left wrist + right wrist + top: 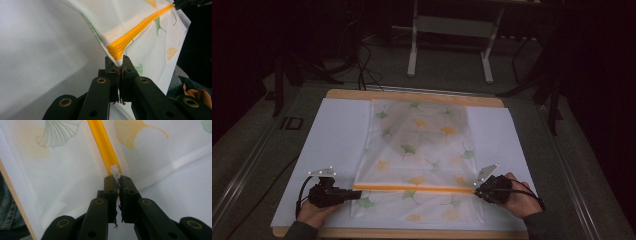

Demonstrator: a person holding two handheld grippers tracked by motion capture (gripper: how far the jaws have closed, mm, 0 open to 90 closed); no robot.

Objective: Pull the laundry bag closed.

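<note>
A thin white cloth [419, 160] printed with green and yellow leaves lies spread down the middle of the high view, reaching from the upper centre to the lower edge of the table. An orange stripe [412, 188] runs straight across it low in the frame, pulled taut between the two tongs.

At the lower left, the left gripper [353, 195] is clenched on the cloth's edge right at the stripe's end; in the left gripper view the cloth [130, 22] rises in a tented fold from the closed jaws. At the lower right, the right gripper [475, 189] pinches the opposite end of the stripe, its jaws closed on the fabric [75, 170].

Under the cloth lies a white sheet [337, 140] on a wooden board [412, 96]. A metal stand [452, 35] sits at the upper centre, beyond the table.
</note>
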